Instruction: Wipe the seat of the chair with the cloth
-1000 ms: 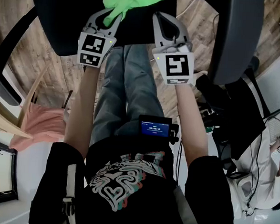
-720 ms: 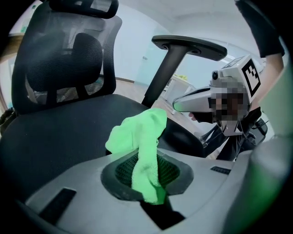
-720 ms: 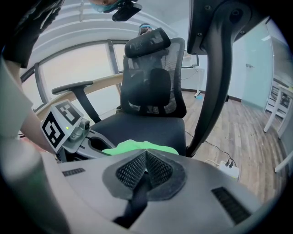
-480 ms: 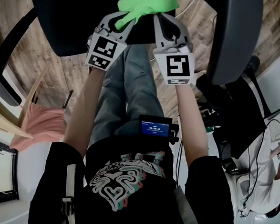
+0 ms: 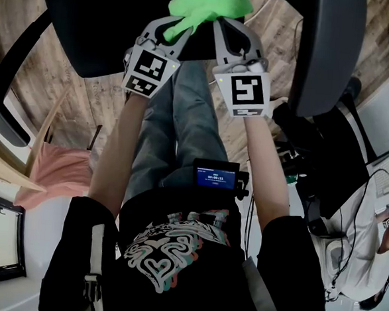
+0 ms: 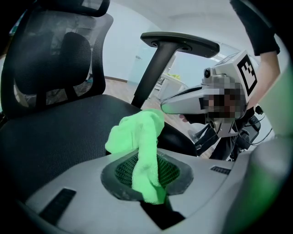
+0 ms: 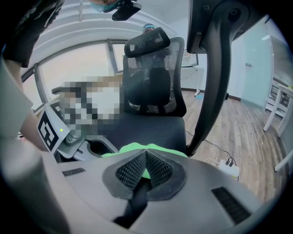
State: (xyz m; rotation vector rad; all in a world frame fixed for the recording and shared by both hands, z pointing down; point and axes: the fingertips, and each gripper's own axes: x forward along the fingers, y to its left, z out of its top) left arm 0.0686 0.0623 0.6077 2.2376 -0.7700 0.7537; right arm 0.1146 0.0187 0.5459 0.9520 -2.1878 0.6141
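Green cloth (image 5: 208,3): bunched on the black chair seat (image 5: 104,19), near its front edge; one tail runs back into the left gripper (image 6: 147,176). Left gripper: jaws closed on that tail, pads pinching the fabric, the rest of the cloth heaped just beyond the tips. Right gripper (image 7: 145,160): jaws closed together, nothing held; tips just beside the cloth, over the seat edge. Armrest (image 6: 181,41): raised above the seat, beyond the cloth.
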